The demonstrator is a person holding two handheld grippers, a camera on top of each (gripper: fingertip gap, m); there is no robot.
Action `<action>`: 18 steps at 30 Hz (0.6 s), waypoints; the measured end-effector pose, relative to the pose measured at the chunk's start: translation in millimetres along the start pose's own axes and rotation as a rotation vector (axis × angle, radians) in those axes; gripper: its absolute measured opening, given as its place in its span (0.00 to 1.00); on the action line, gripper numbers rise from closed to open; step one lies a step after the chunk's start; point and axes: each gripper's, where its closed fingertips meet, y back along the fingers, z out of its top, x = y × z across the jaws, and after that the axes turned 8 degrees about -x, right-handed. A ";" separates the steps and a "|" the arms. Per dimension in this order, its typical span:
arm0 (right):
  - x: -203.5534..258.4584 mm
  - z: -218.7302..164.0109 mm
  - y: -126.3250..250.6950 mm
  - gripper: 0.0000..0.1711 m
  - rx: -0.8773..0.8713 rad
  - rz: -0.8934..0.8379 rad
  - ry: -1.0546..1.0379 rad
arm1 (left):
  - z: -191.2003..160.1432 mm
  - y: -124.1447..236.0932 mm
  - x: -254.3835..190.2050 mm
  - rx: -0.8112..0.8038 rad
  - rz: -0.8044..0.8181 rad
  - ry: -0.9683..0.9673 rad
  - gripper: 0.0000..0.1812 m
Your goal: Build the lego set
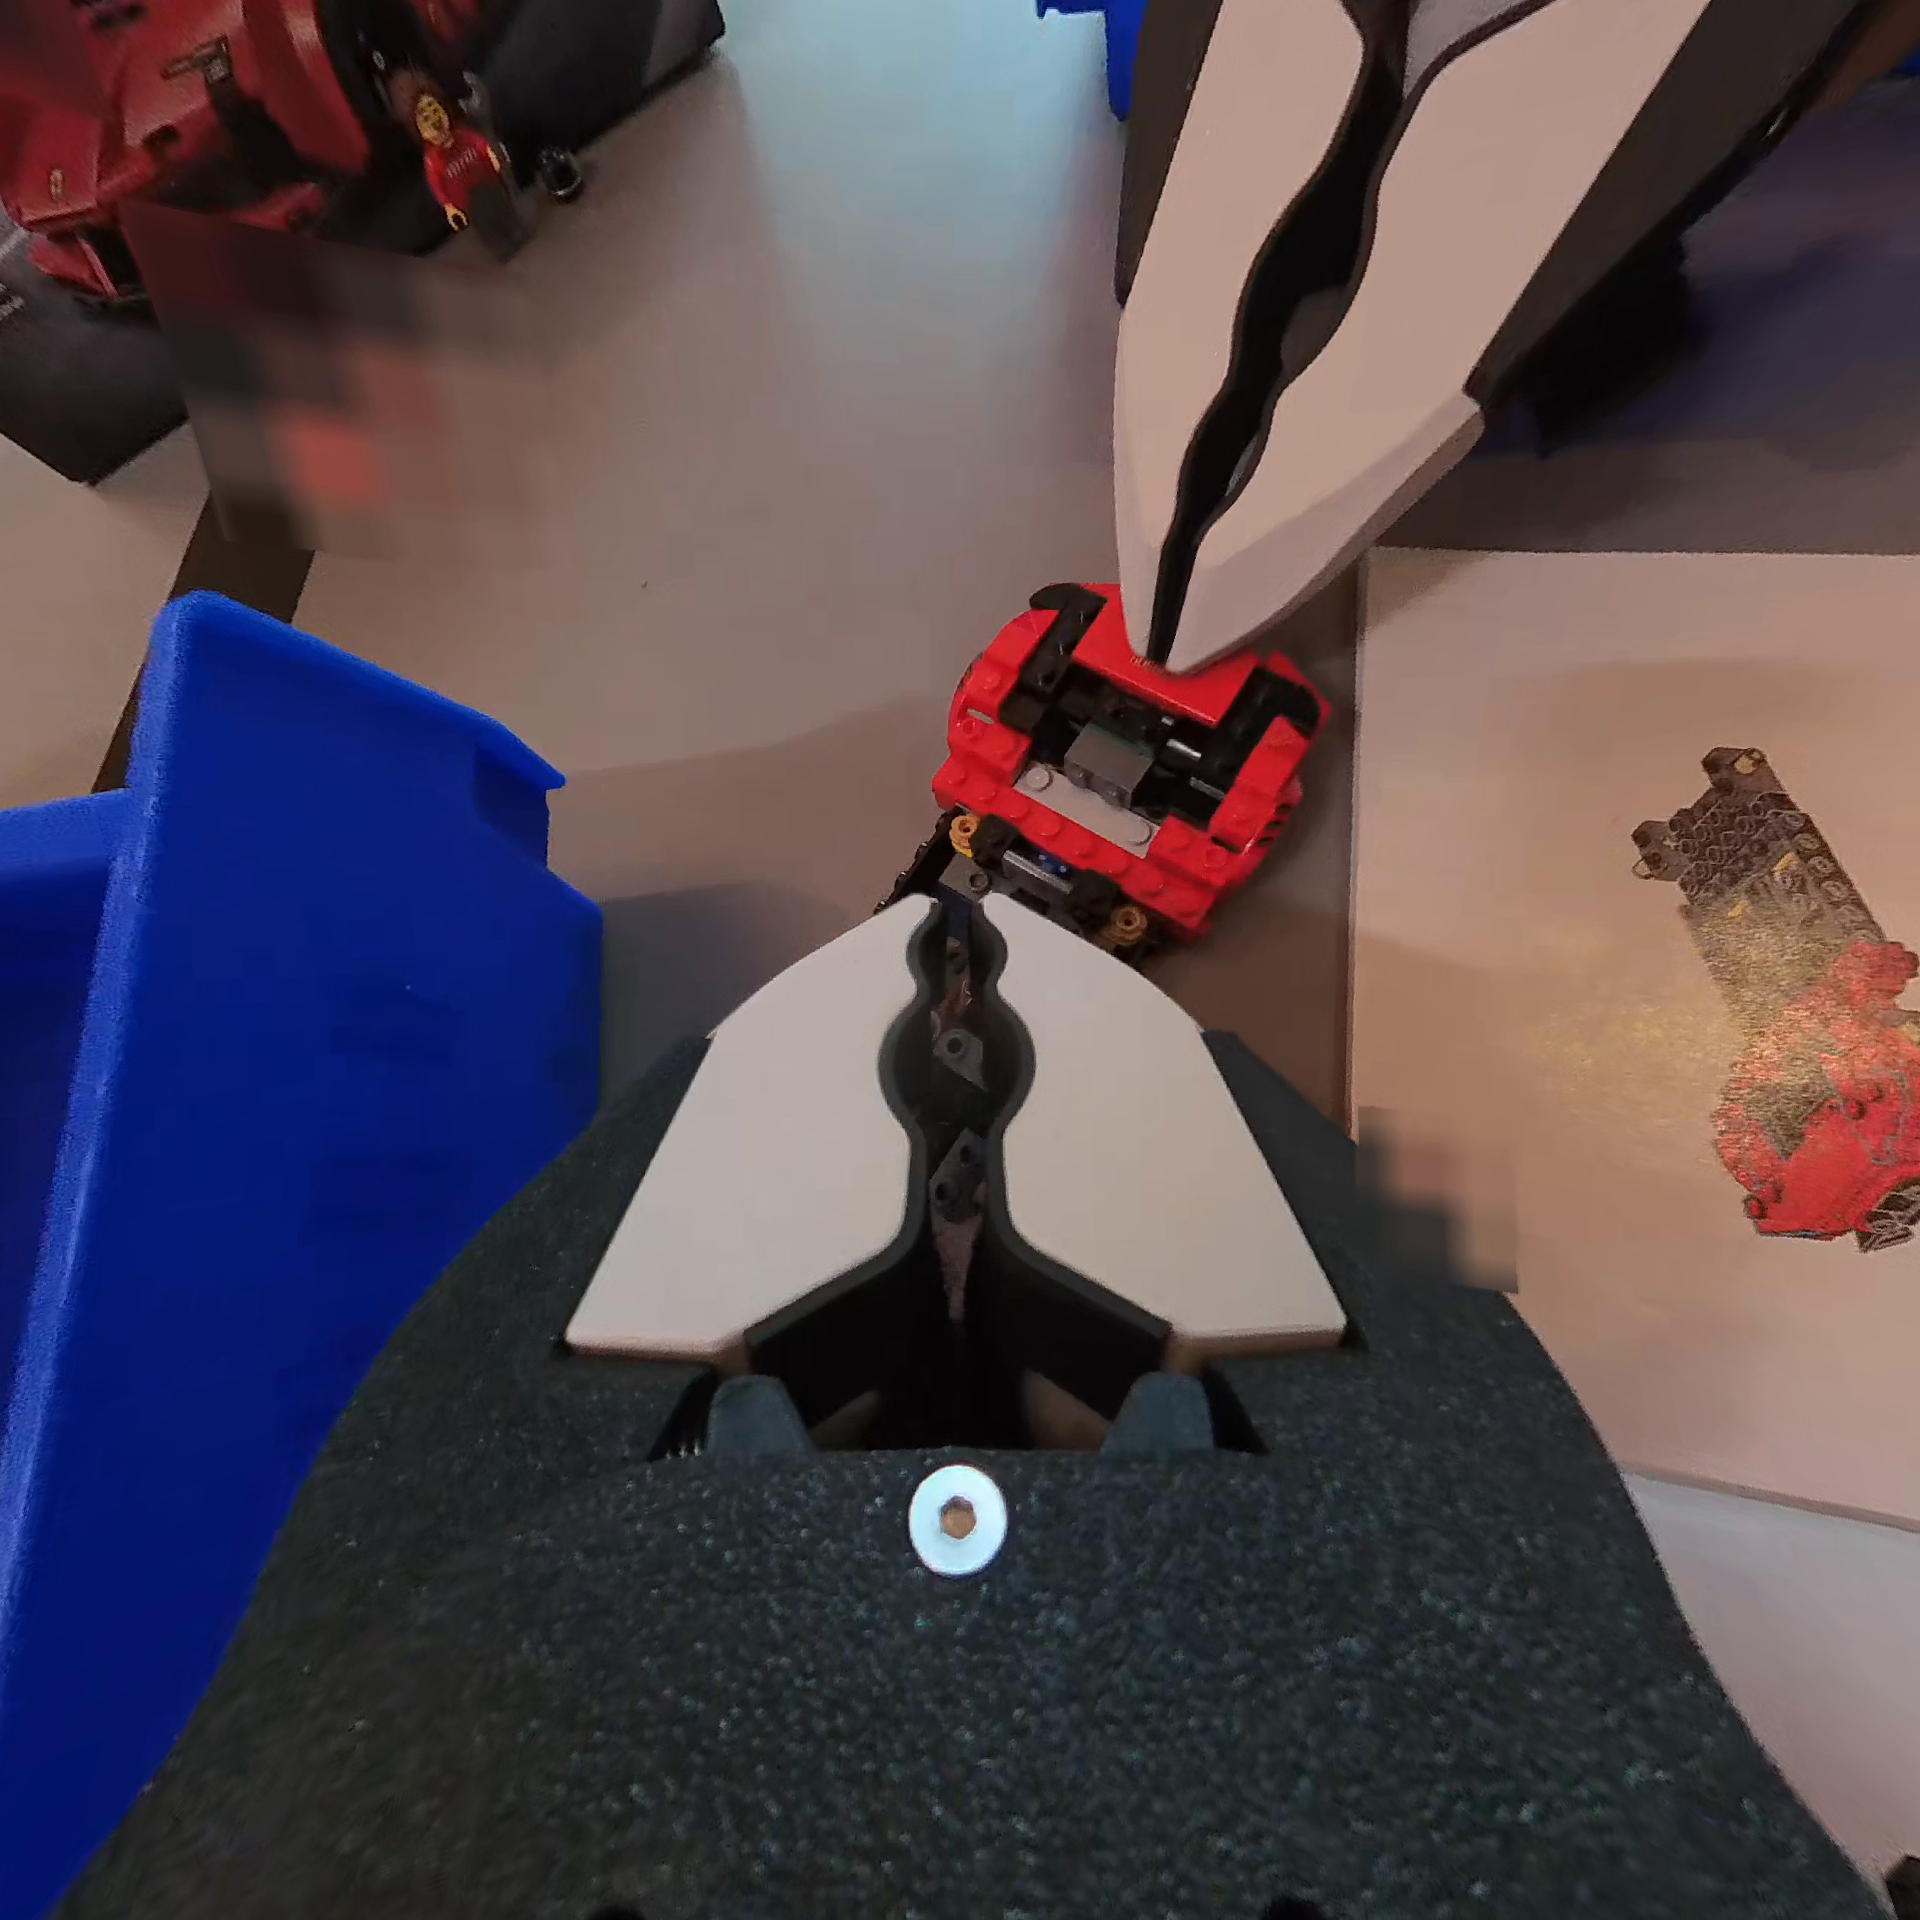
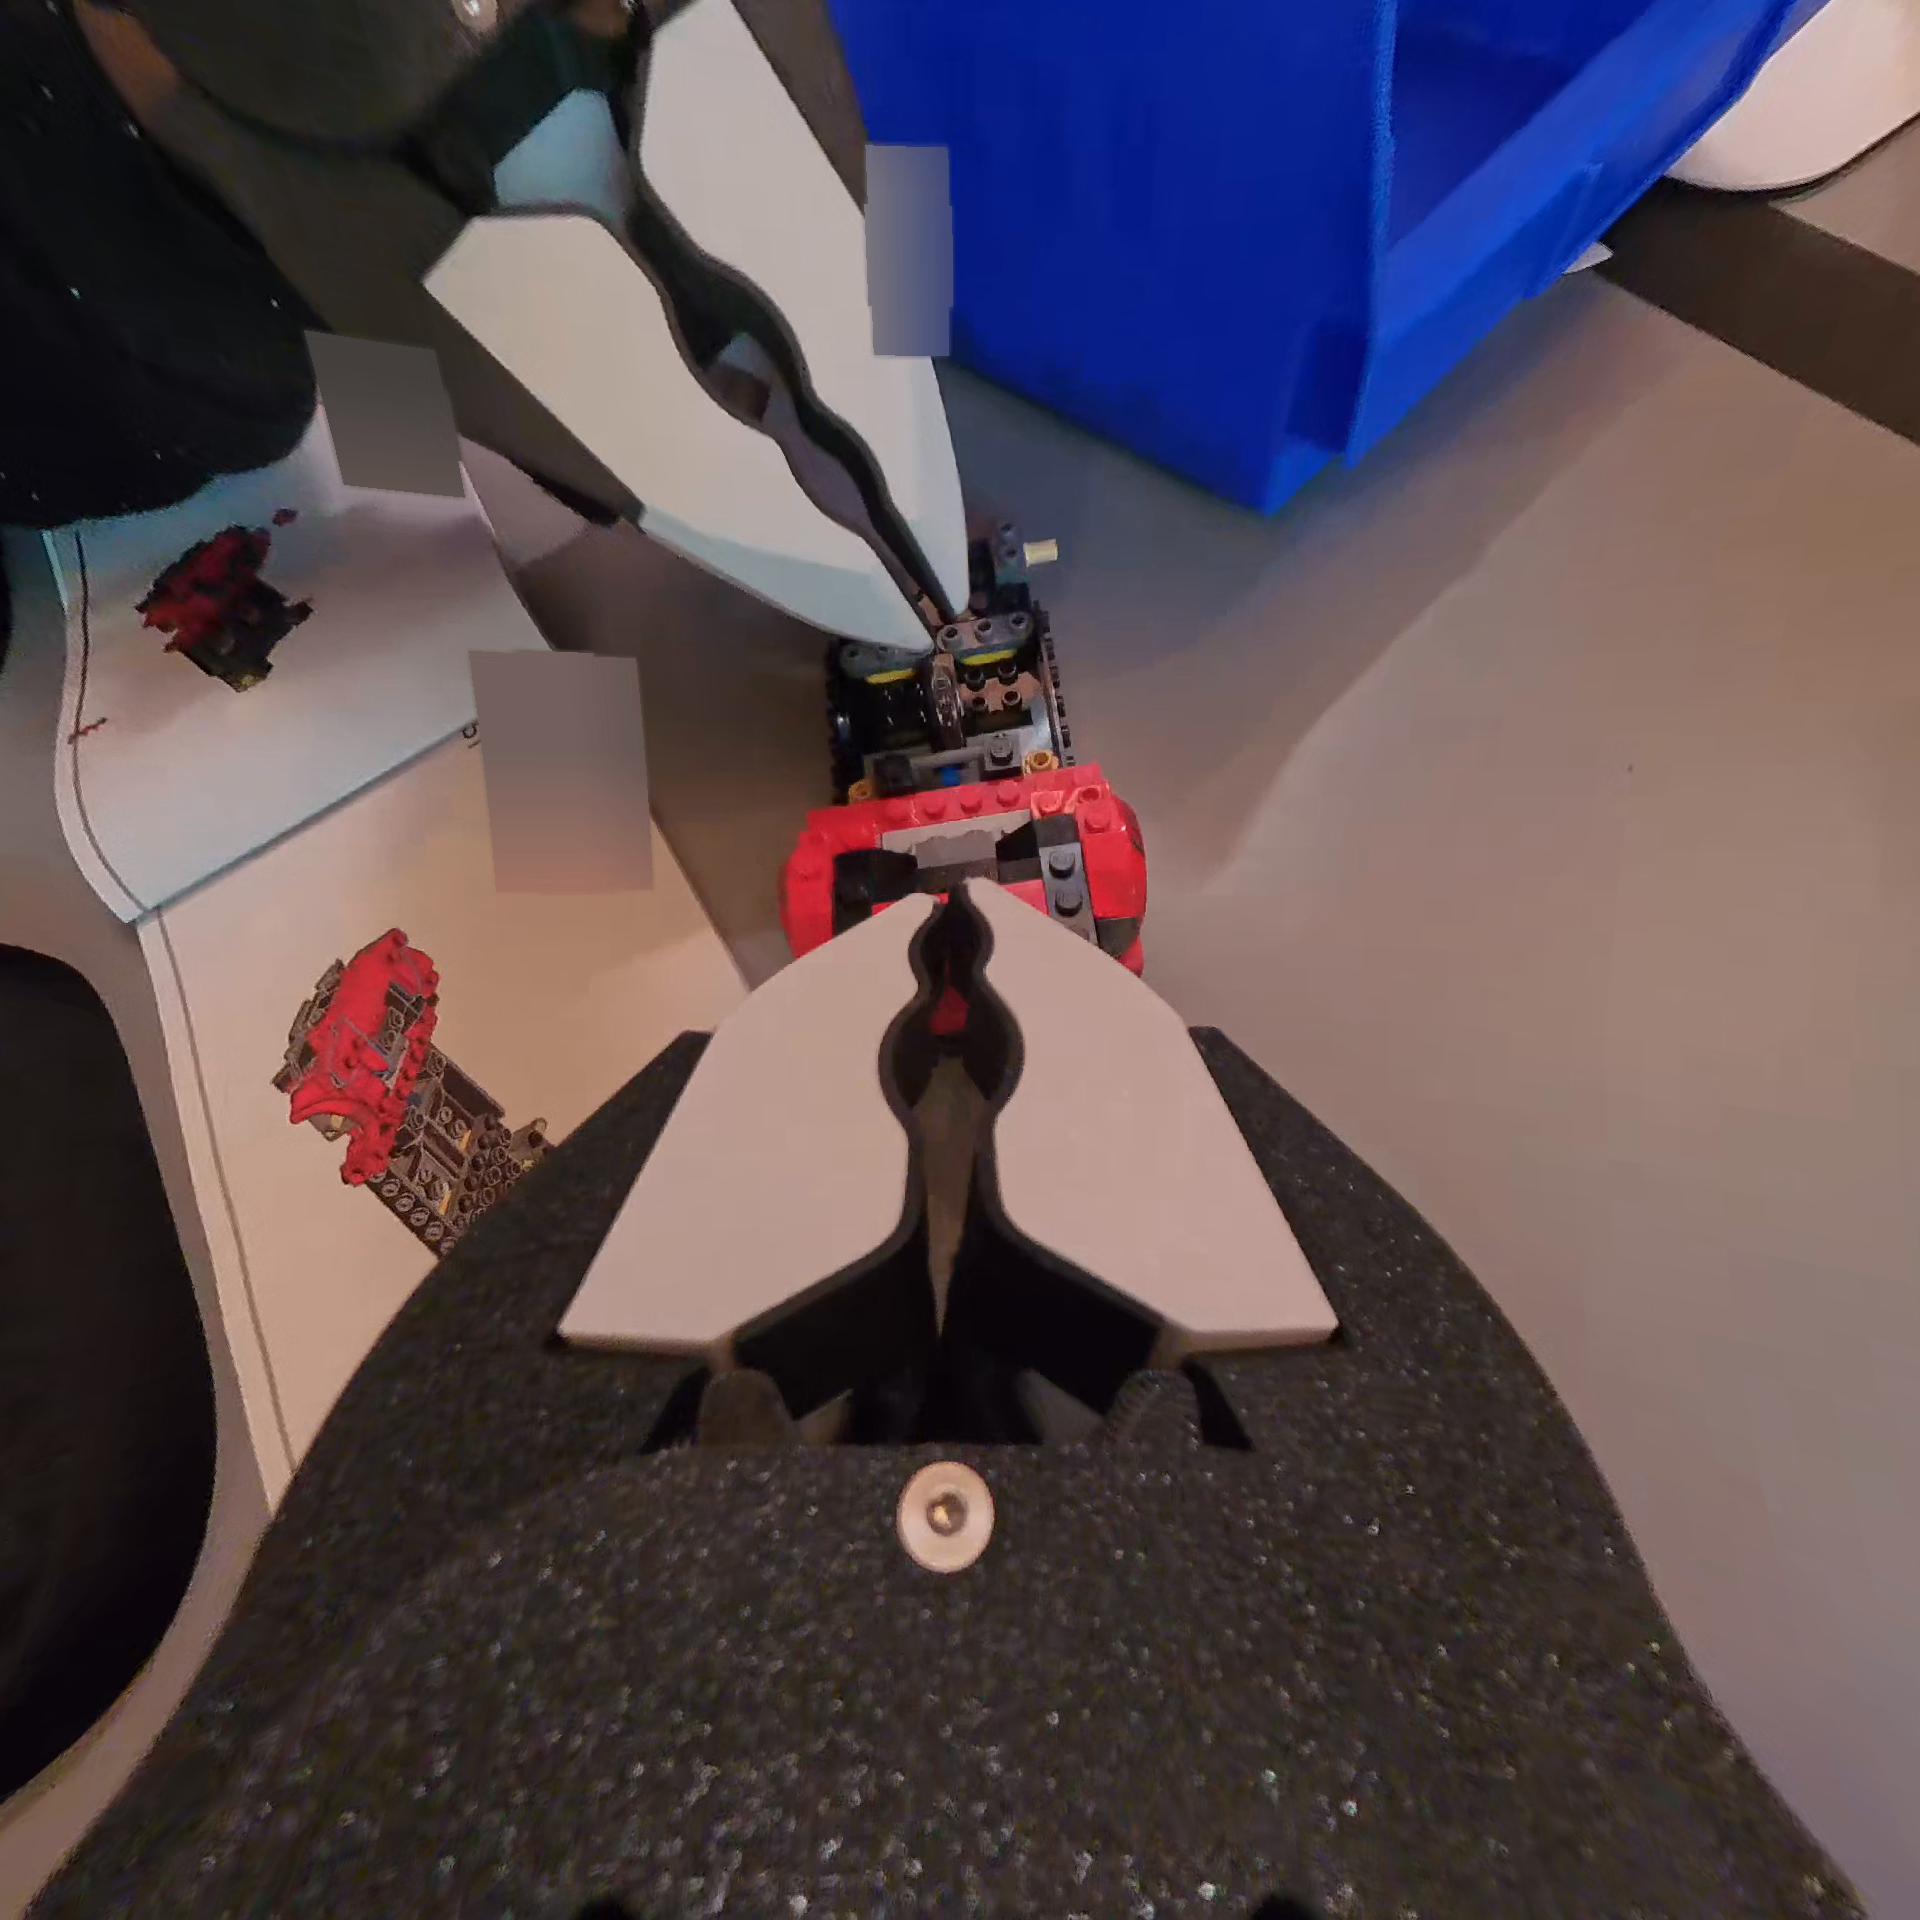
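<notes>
My left claw (image 1: pixel 956 914) pinches the lego car's (image 1: pixel 1122 769) black end; right claw (image 1: pixel 1164 655) closed on its red end, grey table (image 1: pixel 727 520), blue bin (image 1: pixel 291 935) left of frame.

No writing can be read anywhere; a red tile (image 1: pixel 1195 691) on the lego model (image 1: pixel 1091 821), right at the tips of the right tongs (image 1: pixel 1164 655), bears a small dark print, too tiny to make out; far beyond the left tongs (image 1: pixel 956 909) and off to their left, a red and black box (image 1: pixel 156 104) carries small pale marks, too blurred to read; the minifigure (image 1: pixel 457 156) beside it has a printed chest, pattern unclear; right of both tongs, the instruction booklet (image 1: pixel 1558 831) shows a printed picture of the model.
</notes>
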 end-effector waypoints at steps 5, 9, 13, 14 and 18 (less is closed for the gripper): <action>0.9 -1.2 -0.1 0.00 0.025 -0.021 0.023 | -7.6 -4.3 1.2 0.015 -0.005 0.018 0.01; 1.1 -2.3 0.1 0.01 0.067 -0.052 0.019 | -11.2 -6.9 -0.7 0.022 -0.022 0.019 0.00; 1.2 -3.2 0.3 0.01 0.109 -0.084 0.045 | -8.6 -7.6 -4.4 0.011 -0.039 0.009 0.00; 1.1 -3.3 0.3 0.01 0.122 -0.093 0.057 | -7.4 -7.4 -5.1 0.007 -0.040 0.003 0.00; 1.1 -3.0 0.2 0.01 0.137 -0.117 0.055 | -1.8 -5.5 -9.2 -0.012 -0.057 -0.019 0.00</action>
